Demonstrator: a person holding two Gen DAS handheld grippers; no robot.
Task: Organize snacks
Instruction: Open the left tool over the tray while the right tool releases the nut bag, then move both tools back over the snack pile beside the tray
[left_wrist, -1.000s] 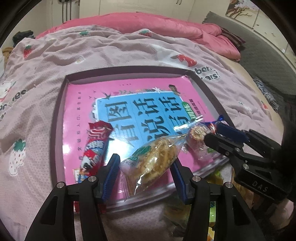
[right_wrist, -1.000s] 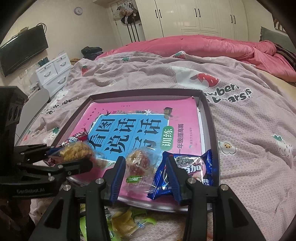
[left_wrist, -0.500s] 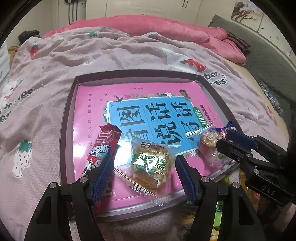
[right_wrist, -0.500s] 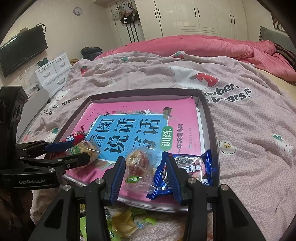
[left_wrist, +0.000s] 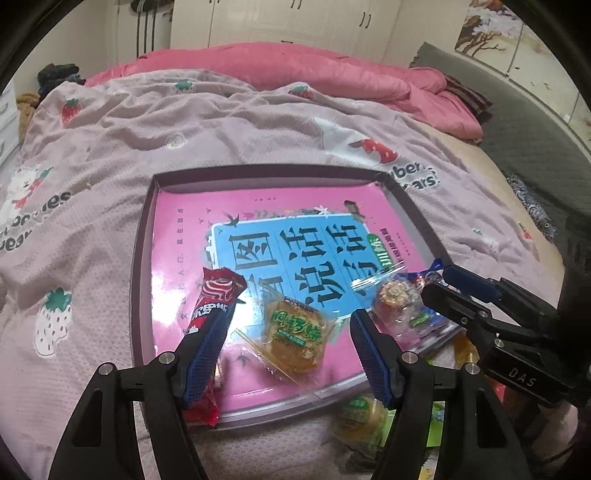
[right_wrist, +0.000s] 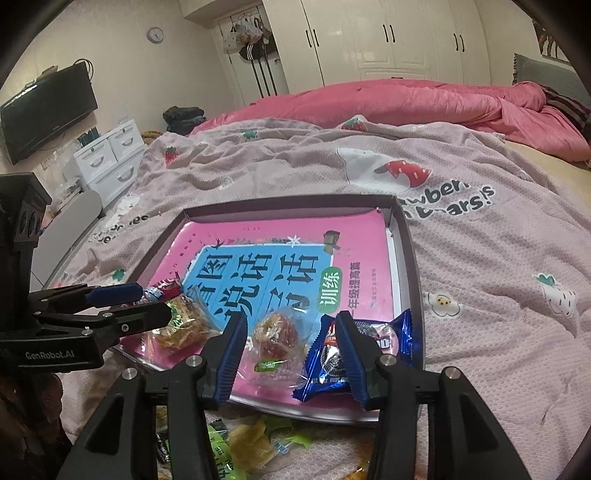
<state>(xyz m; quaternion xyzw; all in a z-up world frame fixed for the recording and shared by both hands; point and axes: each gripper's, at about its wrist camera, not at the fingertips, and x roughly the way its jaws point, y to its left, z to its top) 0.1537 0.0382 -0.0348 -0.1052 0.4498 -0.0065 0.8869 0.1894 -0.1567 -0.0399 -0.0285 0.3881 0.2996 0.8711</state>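
Pink cotton bedspread (left_wrist: 184, 155) printed with strawberries covered the bed under my rig, with a crumpled brighter pink quilt (right_wrist: 388, 103) bunched along its far side. On the bedspread lay a shallow dark-rimmed rectangular tray (right_wrist: 408, 258), its floor lined by a glossy pink book (left_wrist: 177, 236) with a blue title panel.

My left gripper (left_wrist: 286, 347) hung over the tray's near edge with its blue-padded jaws standing apart; they had just been opening, and neither pad touched anything. Between them, flat on the book, lay a clear-wrapped golden biscuit with a green label (left_wrist: 293, 334). A red wrapped snack stick (left_wrist: 212, 302) lay just to its left, partly behind the left jaw.

My right gripper (right_wrist: 290, 349) sat near the tray's near right corner, its jaws apart as well and just then widening. A clear-wrapped round reddish sweet (right_wrist: 275, 338) lay between them on the book; I could not tell whether the pads brushed its wrapper. Just to its right, a blue foil packet of chocolate biscuits (right_wrist: 384, 339) rested partly behind the right jaw.

Nearer than the tray, loose green and yellow wrapped snacks (right_wrist: 251, 445) lay scattered on the bedspread.
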